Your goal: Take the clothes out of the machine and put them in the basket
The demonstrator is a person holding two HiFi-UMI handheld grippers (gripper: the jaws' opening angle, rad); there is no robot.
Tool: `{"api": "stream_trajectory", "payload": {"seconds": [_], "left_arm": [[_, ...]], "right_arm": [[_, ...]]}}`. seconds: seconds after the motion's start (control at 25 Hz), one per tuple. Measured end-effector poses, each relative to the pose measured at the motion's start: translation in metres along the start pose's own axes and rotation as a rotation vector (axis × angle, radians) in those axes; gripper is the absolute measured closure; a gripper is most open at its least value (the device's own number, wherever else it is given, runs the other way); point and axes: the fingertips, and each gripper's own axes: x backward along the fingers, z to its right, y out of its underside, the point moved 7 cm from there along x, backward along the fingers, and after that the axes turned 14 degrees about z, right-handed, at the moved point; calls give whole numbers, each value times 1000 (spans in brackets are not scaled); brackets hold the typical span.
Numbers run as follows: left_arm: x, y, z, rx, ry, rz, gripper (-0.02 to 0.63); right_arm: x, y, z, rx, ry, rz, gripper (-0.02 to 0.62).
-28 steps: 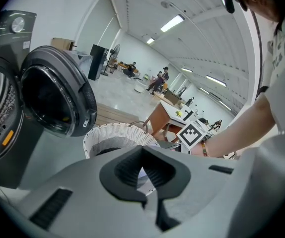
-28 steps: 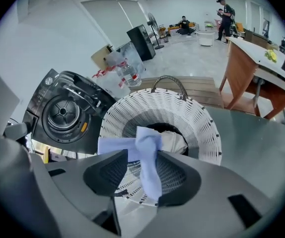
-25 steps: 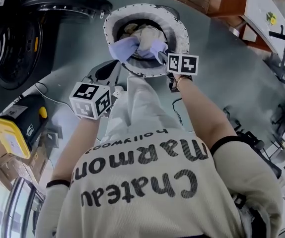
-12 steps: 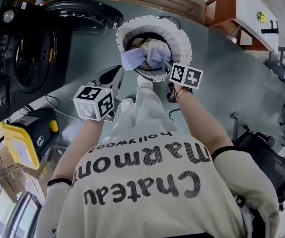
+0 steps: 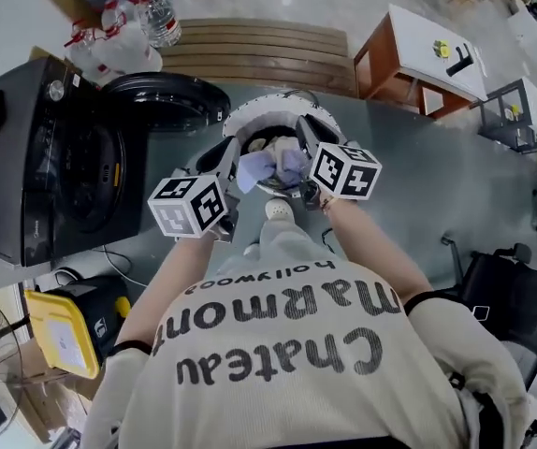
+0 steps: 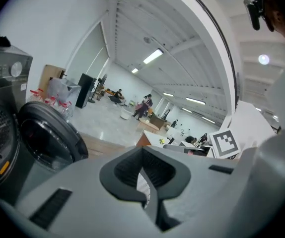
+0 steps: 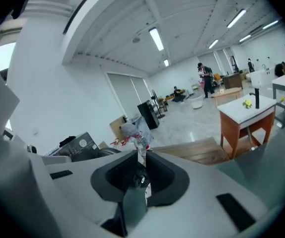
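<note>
The round white basket [image 5: 246,117] stands on the grey floor in front of the person, with a lavender cloth [image 5: 258,167] and beige clothes [image 5: 273,143] in it. Both grippers are held up over it, side by side. My left gripper [image 5: 229,153] is shut with nothing in it; in the left gripper view its jaws [image 6: 145,180] meet along a thin slit. My right gripper [image 5: 303,131] has just been closing and its jaws [image 7: 141,168] now stand together with nothing between them. The black washing machine [image 5: 49,176] sits at the left with its door [image 5: 170,101] swung open; its drum's inside is dark.
A yellow and black case [image 5: 63,340] lies on the floor at lower left. Wooden boards [image 5: 259,45] and water bottles [image 5: 152,12] lie beyond the basket. A wooden table with a white top [image 5: 428,40] stands at upper right, a black chair [image 5: 521,297] at right.
Both grippers have risen from the basket as the person straightened up. The right gripper, earlier down at the lavender cloth, has come away with nothing in it; the cloth stays in the basket.
</note>
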Motion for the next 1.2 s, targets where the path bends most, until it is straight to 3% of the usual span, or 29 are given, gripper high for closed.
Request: {"api": "stream_trajectory", "payload": {"seconds": [0.16, 0.36, 0.52, 0.88, 1.2], "left_arm": [[7, -40, 35, -59, 64, 113, 598], [20, -84, 63, -189, 123, 226, 598], [30, -101, 78, -191, 133, 284, 598], [20, -128, 108, -261, 114, 350, 598], [-1, -121, 132, -268, 62, 383, 598]], "right_arm": [[23, -52, -28, 29, -49, 129, 525], [50, -106, -51, 41, -83, 282, 525], [68, -132, -62, 78, -106, 350, 525], [71, -166, -59, 229, -164, 364, 525], [58, -194, -30, 226, -213, 335, 525]]}}
